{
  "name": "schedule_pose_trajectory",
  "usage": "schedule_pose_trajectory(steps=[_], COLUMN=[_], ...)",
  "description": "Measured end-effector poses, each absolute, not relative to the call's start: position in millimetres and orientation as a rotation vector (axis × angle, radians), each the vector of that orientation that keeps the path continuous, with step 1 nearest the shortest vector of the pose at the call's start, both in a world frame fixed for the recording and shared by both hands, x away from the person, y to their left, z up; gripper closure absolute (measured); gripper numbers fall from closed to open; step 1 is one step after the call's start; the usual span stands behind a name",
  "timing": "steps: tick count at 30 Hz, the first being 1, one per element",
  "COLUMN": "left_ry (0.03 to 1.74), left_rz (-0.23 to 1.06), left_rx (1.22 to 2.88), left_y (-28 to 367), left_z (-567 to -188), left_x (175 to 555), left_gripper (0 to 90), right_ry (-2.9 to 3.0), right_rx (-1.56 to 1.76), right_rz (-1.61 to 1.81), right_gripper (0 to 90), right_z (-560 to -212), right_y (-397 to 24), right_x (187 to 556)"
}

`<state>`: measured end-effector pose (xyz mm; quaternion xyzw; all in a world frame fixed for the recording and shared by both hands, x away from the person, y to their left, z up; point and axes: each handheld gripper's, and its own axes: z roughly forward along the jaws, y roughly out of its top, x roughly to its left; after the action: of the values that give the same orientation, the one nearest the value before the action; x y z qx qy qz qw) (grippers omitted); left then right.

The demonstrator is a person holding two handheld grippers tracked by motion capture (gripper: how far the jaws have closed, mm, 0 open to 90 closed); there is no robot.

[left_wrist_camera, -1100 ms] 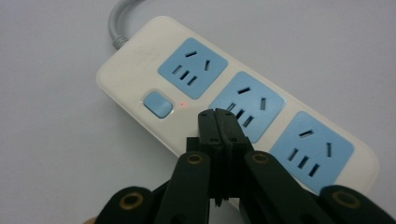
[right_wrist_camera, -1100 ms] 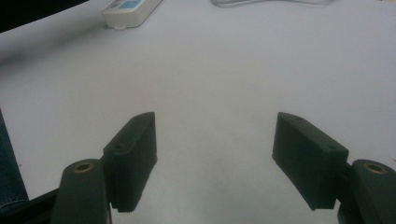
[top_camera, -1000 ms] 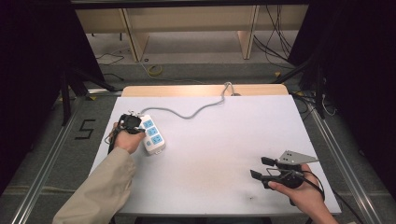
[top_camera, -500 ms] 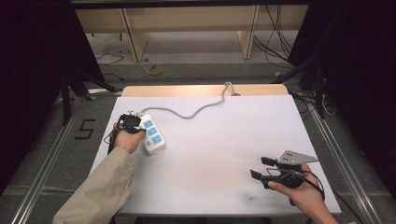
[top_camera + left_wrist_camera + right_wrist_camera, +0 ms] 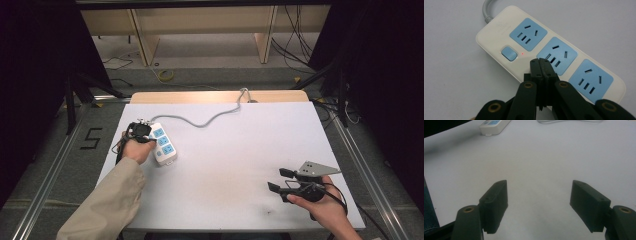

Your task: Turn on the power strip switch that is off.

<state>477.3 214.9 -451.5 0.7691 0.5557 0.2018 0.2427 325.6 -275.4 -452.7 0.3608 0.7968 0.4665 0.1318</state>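
Note:
A white power strip with three blue sockets lies at the table's left, its grey cable running to the far edge. In the left gripper view the strip has a blue switch and a small red light lit beside it. My left gripper hovers shut over the strip's near edge, close to the switch and the middle socket, with nothing between its jaws. My right gripper rests open near the table's front right corner, holding nothing; its jaws stand wide apart over bare table.
The white table has a wooden strip along its far edge. Wooden shelving legs and loose cables lie on the floor behind. A metal rail frame runs along both sides of the table.

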Motion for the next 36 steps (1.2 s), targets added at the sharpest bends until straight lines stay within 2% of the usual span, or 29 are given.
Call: schedule_pose_trajectory(steps=[36], left_ry=[1.554], left_rz=[0.572], left_rx=[2.131], left_y=[209.2], left_z=[-451.1], left_x=[479.3], left_gripper=[90.0], right_ry=[2.317], right_rx=[1.046], right_rz=[1.353], right_gripper=[30.7], right_z=[-452.5], right_y=[-275.3], right_x=[325.2])
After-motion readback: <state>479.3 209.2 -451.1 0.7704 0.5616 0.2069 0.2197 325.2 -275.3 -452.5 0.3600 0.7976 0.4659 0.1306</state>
